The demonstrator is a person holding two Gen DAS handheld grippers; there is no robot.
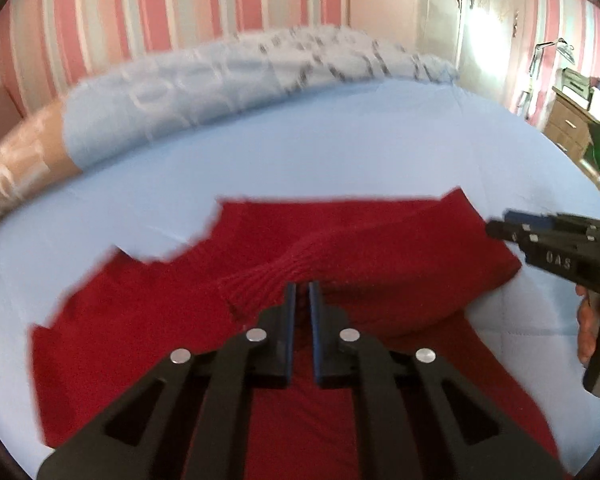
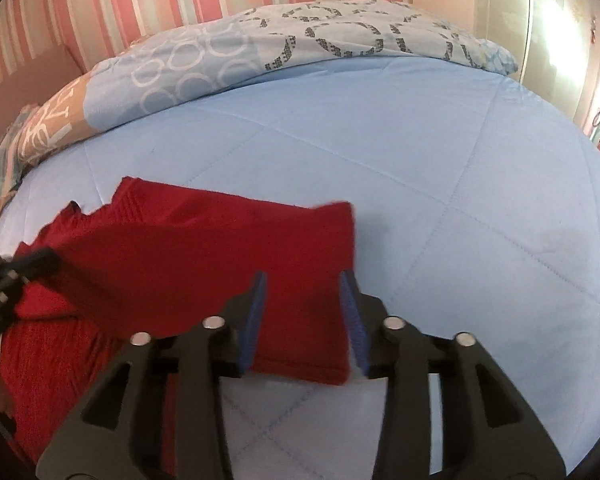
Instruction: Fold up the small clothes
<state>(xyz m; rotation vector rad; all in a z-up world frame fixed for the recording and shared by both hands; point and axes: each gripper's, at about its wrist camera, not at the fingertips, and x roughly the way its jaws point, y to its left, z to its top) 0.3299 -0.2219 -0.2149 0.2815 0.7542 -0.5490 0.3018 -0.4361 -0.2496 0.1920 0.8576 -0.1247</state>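
A dark red knit sweater lies partly folded on a light blue quilt. My left gripper is shut, pinching the ribbed cuff of a sleeve that runs across the body of the sweater. In the right wrist view the left gripper sits at the far left, with red fabric at its tip. My right gripper stands open over the right-hand edge of the sweater. The cloth lies between its blue pads without being squeezed. The left wrist view shows the right gripper at the sweater's right edge.
A patterned blue pillow lies along the bed's far side against a pink striped wall. The quilt stretches bare to the right of the sweater. A wooden dresser stands at the far right, and a person's hand grips the right handle.
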